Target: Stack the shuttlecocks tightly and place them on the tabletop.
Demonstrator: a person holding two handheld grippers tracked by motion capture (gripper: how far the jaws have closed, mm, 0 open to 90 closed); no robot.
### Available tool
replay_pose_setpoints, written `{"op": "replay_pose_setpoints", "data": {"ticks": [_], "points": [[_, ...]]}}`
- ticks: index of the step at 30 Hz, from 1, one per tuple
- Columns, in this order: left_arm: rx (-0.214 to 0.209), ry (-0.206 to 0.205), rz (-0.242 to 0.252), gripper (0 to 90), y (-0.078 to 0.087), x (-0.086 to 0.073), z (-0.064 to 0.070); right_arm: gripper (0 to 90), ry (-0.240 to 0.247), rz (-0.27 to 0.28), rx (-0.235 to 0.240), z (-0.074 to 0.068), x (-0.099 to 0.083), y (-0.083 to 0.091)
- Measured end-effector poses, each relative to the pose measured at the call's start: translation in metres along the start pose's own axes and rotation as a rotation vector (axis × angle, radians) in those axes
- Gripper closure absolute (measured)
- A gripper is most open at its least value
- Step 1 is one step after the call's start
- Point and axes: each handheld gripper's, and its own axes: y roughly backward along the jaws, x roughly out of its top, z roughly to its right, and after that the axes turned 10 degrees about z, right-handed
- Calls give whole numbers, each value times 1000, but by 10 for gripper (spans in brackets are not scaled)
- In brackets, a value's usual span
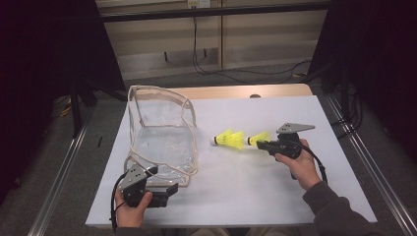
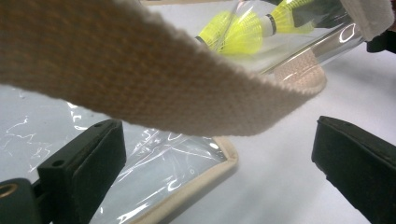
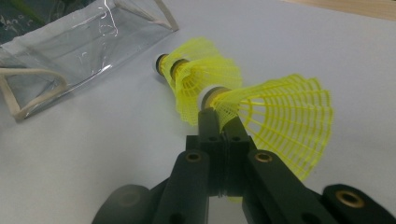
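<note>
Right gripper (image 1: pixel 261 144) is clamped on a yellow plastic-skirted shuttlecock (image 3: pixel 275 114), its long axis pointing left toward the clear beige-trimmed pouch (image 1: pixel 162 142) (two more lie between), while the left gripper (image 1: pixel 169 189), jaws wide, waits at the pouch's near corner.

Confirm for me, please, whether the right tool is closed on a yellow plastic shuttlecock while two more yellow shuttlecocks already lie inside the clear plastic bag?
Not quite: the nested yellow plastic shuttlecocks lie on the white table beside the clear plastic bag, not inside, as the high view shows. The right tool is indeed closed on a yellow shuttlecock.
</note>
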Motion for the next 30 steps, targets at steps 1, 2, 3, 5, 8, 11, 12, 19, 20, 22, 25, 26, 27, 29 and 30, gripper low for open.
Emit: {"op": "replay_pose_setpoints", "data": {"ticks": [1,2,3,5,8,11,12,19,20,22,25,26,27,29,30], "points": [[0,0,0,29,0,0,0,897,0,2,1,0,0,0],[0,0,0,29,0,0,0,897,-1,4,0,0,0,-1],[1,1,0,29,0,0,0,897,-6,4,-2,0,1,-1],[1,1,0,29,0,0,0,897,-6,5,1,-1,1,-1],[2,0,0,29,0,0,0,897,-6,5,-1,-1,1,-2],[2,1,1,29,0,0,0,897,-4,4,1,0,0,-3],[2,1,1,29,0,0,0,897,-6,1,0,0,0,-3],[0,-1,1,29,0,0,0,897,-3,5,0,0,1,-4],[1,0,1,29,0,0,0,897,-3,5,-3,0,1,-4],[2,0,1,29,0,0,0,897,-7,8,-4,0,1,-4],[2,1,1,29,0,0,0,897,-11,9,-4,-1,1,-5],[1,1,1,29,0,0,0,897,-11,10,-4,-1,1,-6],[1,0,1,29,0,0,0,897,-11,10,-4,-1,1,-6],[1,1,1,29,0,0,0,897,-9,10,-4,-2,1,-7],[0,-1,0,29,0,0,0,897,-11,10,-4,-2,1,-7]]}}
